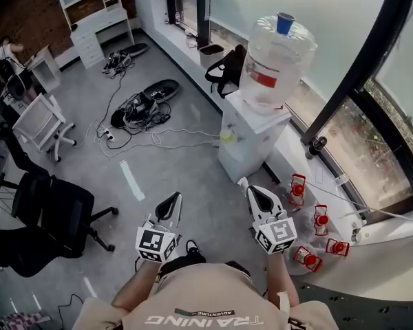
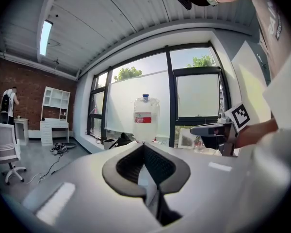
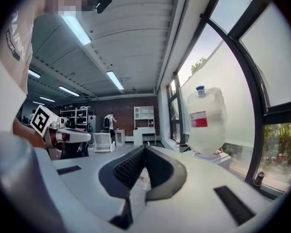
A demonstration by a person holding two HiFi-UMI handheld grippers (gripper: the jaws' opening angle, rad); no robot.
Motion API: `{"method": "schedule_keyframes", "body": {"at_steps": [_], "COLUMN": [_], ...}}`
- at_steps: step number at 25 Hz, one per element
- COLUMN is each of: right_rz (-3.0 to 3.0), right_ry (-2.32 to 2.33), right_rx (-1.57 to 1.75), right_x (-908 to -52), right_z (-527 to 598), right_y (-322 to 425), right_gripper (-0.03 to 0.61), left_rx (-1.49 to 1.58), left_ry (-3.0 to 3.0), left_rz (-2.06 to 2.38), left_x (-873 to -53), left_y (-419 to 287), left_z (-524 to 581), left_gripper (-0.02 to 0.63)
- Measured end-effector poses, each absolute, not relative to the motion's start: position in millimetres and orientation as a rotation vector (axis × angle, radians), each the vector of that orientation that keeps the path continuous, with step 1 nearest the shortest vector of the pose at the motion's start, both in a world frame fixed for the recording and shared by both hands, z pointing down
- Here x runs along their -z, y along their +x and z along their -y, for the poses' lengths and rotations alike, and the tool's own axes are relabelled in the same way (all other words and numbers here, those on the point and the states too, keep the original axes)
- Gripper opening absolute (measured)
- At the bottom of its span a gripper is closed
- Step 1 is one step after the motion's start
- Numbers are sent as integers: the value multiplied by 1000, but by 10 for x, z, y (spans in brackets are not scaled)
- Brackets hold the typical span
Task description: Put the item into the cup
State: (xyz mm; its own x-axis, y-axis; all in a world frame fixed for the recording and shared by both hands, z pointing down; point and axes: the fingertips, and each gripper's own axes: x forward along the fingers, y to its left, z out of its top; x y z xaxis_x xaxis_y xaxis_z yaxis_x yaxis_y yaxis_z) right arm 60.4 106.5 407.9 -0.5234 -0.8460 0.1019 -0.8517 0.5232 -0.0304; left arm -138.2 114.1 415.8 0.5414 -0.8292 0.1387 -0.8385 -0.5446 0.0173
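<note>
No cup and no loose item shows in any view. In the head view my left gripper (image 1: 176, 197) and my right gripper (image 1: 245, 183) are held side by side at waist height over the grey floor, both pointing toward a white water dispenser (image 1: 251, 139). Each one's jaws meet at the tip with nothing between them, as the left gripper (image 2: 144, 147) and the right gripper (image 3: 144, 149) show in their own views. A large clear water bottle (image 1: 277, 60) with a blue cap stands on the dispenser, straight ahead in both gripper views.
Small red and white objects (image 1: 297, 188) lie along the window sill at the right. A black office chair (image 1: 55, 215) and a white chair (image 1: 41, 122) stand at the left. Cables (image 1: 141, 108) sprawl on the floor ahead, with a black bag (image 1: 227, 67) beside the dispenser. A person (image 1: 7, 53) stands far off.
</note>
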Motion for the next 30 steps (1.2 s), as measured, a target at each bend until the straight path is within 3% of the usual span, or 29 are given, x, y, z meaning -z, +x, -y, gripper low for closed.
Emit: {"method": "schedule_keyframes", "body": {"at_steps": [14,30], "right_rz": [2594,2614], "right_ry": [1655,1601], "right_rx": [-157,-142], "right_x": [-4150,-4435], "right_z": [-22,1738], "right_y": [258,710], "right_gripper": [11,11], "left_rx": [-252,-248], "left_ry": [2708,2751], "left_rz": [1293,1252], "left_x": [-4421,-4329], "left_y": [-1727,-1047], "left_z": [57,1800], "left_gripper": [9,8]}}
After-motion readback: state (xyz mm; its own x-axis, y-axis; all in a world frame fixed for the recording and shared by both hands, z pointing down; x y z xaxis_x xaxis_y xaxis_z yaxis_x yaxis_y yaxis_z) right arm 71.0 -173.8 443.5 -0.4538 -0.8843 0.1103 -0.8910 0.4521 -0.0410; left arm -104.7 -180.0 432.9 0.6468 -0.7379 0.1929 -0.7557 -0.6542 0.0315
